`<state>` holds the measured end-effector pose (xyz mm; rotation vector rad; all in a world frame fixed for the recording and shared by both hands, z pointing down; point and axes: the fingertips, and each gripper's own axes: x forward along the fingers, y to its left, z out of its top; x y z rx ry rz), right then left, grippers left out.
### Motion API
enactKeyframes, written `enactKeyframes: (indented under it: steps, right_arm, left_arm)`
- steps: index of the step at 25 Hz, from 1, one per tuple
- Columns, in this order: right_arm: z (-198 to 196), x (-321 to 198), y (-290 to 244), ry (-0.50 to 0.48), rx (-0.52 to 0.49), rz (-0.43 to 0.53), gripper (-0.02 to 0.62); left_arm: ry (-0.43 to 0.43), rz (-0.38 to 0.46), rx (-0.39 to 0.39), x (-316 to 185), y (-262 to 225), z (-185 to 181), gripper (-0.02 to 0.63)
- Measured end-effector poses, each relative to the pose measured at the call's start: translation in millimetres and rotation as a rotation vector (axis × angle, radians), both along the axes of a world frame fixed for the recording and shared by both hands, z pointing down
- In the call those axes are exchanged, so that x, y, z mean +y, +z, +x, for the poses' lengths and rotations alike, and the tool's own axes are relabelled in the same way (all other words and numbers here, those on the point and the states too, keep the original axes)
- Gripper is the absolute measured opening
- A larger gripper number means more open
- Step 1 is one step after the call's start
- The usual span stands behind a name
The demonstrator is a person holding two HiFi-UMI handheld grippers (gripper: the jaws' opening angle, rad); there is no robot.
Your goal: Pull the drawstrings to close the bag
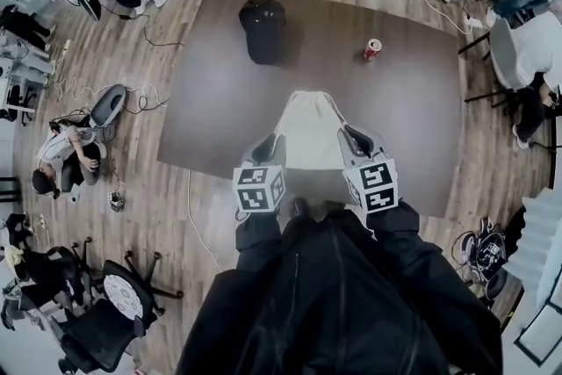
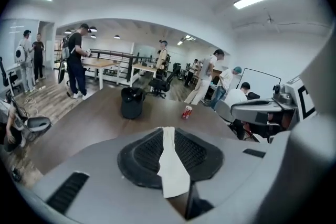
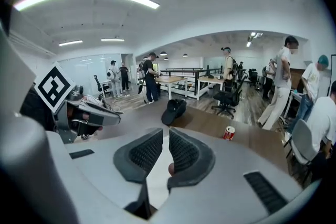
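Note:
A white drawstring bag (image 1: 309, 134) lies flat on the dark table (image 1: 413, 110) just in front of me, its mouth toward me. My left gripper (image 1: 263, 148) sits at the bag's near left corner. In the left gripper view it (image 2: 168, 132) is shut on a white strip of the bag (image 2: 173, 168) that runs up between the pads. My right gripper (image 1: 354, 140) is at the near right corner. In the right gripper view its (image 3: 165, 135) pads stand a narrow slit apart, with white cloth showing in the slit.
A black cap-like bag (image 1: 263, 29) and a red can (image 1: 372, 49) stand farther back on the table. Several people, office chairs and cables surround the table on the wooden floor.

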<state>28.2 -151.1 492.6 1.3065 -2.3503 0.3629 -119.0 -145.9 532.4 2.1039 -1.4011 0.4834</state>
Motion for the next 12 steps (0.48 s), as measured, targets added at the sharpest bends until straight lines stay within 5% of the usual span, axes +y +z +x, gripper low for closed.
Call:
enactKeyframes:
  steps: [12]
  right_arm:
    - [-13,11,-95,0.012,-0.058,0.176,0.035]
  left_arm:
    - [0.036,0.203,0.024,-4,-104,28,0.041]
